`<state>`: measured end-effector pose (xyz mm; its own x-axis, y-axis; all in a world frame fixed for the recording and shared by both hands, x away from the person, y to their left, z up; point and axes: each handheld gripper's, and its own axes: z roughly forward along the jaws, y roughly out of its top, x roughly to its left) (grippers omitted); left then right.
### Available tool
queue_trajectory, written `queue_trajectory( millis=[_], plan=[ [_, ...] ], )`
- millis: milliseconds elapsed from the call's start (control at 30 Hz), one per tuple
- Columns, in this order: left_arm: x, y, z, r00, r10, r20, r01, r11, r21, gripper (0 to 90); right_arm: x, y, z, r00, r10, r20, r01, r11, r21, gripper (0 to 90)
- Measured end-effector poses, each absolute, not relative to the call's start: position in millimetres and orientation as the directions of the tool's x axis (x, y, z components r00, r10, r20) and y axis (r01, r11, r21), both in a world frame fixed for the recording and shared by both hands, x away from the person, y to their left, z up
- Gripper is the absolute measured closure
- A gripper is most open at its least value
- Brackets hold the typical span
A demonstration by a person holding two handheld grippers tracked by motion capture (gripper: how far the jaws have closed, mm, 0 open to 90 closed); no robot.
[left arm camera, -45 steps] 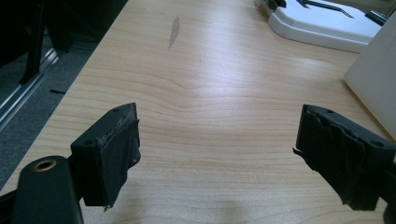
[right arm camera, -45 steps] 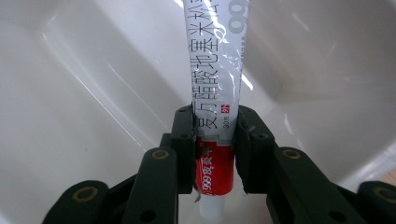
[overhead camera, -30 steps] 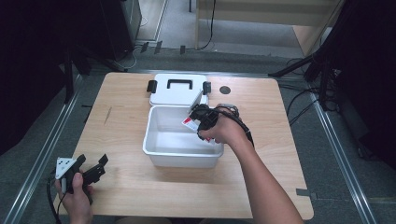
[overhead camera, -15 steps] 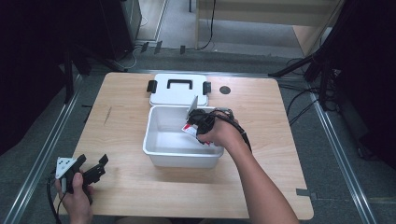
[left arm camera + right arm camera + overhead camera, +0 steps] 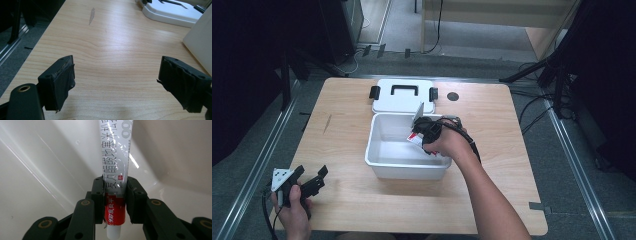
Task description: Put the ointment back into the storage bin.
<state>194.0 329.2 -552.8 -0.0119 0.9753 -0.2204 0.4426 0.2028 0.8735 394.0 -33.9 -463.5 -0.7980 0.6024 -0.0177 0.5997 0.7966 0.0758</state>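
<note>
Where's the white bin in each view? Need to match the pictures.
High view: white bin at table centre, right tool reaching into it.
Left gripper view: one outer wall at the right edge.
Right gripper view: its inner walls behind the gripped tube.
Shared landmark: the bin's lid.

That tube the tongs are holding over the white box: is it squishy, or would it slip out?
The tube looks like soft foil, so it probably dents where the right tongs pinch it. Its glossy skin may be slippery. It seems light, hanging straight above the box.
</note>
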Motion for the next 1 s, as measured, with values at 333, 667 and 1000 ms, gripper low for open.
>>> queue_trajectory(
  millis=[333, 667, 1000],
  plan=[
    [194.0, 329.3, -552.8, -0.011, 0.975, -0.222, 0.445, 0.203, 0.872, 14.3, 393.8, -34.4, -463.4, -0.792, 0.611, -0.012, 0.608, 0.79, 0.085, 72.0],
    [194.1, 329.4, -552.8, -0.012, 0.975, -0.224, 0.445, 0.205, 0.872, 14.3, 392.6, -34.6, -461.0, -0.814, 0.581, 0.007, 0.578, 0.809, 0.108, 57.0],
    [194.2, 329.3, -552.8, -0.012, 0.975, -0.22, 0.446, 0.202, 0.872, 14.3, 384.3, -34.0, -436.8, -0.829, 0.559, 0.021, 0.554, 0.815, 0.171, 39.5]
  ],
)
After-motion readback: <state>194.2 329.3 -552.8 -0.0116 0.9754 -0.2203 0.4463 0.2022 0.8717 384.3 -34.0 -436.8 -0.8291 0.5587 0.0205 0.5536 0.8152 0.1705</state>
